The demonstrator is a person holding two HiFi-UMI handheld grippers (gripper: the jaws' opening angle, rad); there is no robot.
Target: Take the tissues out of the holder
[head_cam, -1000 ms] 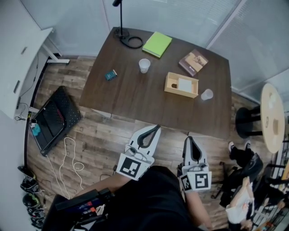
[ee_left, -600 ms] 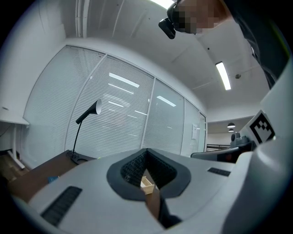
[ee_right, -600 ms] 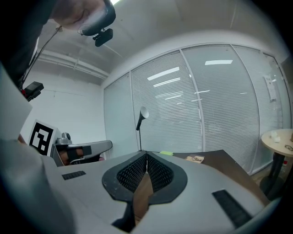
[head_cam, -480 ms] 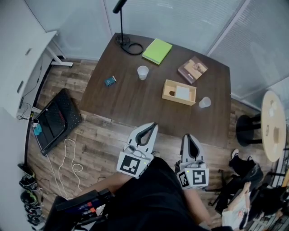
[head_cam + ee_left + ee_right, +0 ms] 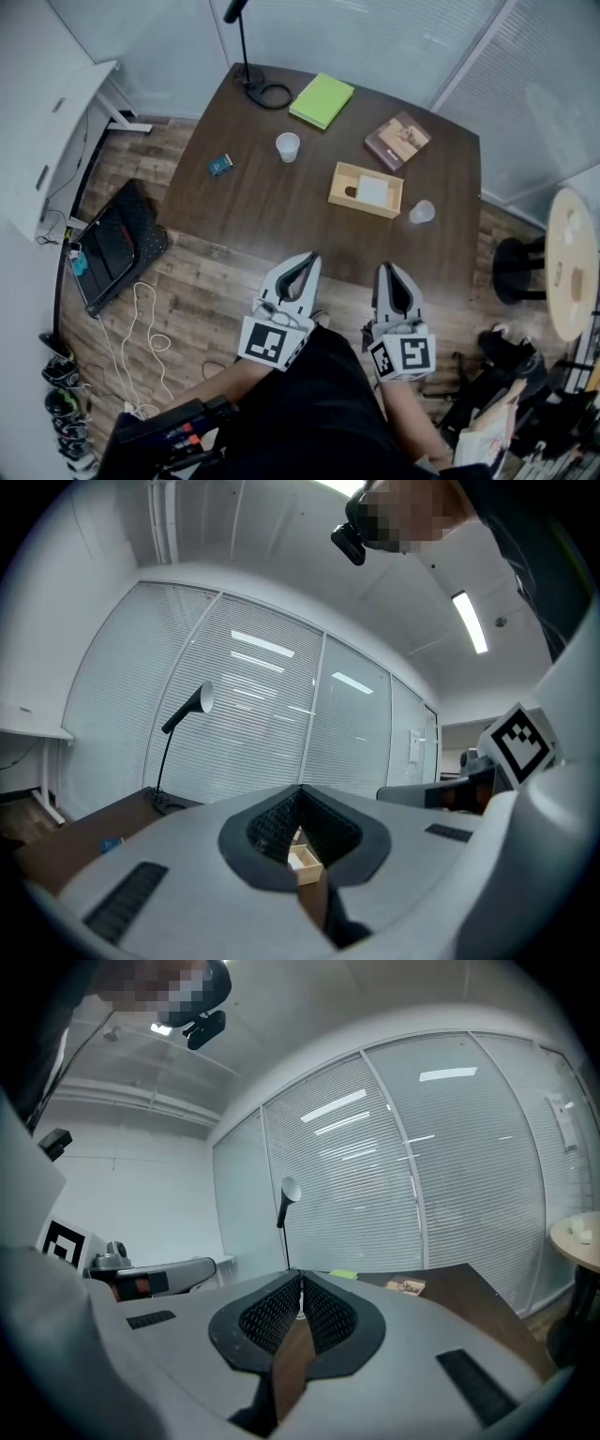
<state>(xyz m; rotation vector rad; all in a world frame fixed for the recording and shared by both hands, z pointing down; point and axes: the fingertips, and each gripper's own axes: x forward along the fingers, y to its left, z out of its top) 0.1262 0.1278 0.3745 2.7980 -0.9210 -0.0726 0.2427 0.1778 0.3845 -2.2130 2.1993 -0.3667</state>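
A wooden tissue holder [image 5: 344, 177] stands on the dark table [image 5: 272, 206], right of centre, with white tissues [image 5: 373, 191] lying in it. Both grippers hover over the floor in front of the table's near edge, well short of the holder. My left gripper [image 5: 312, 256] is shut and holds nothing. My right gripper [image 5: 386, 268] is shut and holds nothing too. In the left gripper view the jaw tips meet [image 5: 300, 787], and the holder [image 5: 306, 862] shows through the gap below them. In the right gripper view the tips also meet [image 5: 300, 1274].
On the table are a lamp base with cable [image 5: 258, 84], a green notebook [image 5: 322, 100], a brown book [image 5: 398, 135], a paper cup [image 5: 288, 146], a clear cup [image 5: 422, 212] and a small teal item [image 5: 220, 165]. A black case [image 5: 112, 246] lies on the floor at left. A round side table [image 5: 572, 253] stands at right.
The head view has shifted a little, so the table and holder sit slightly lower and further left in it. Both grippers stay shut and level in front of the table.
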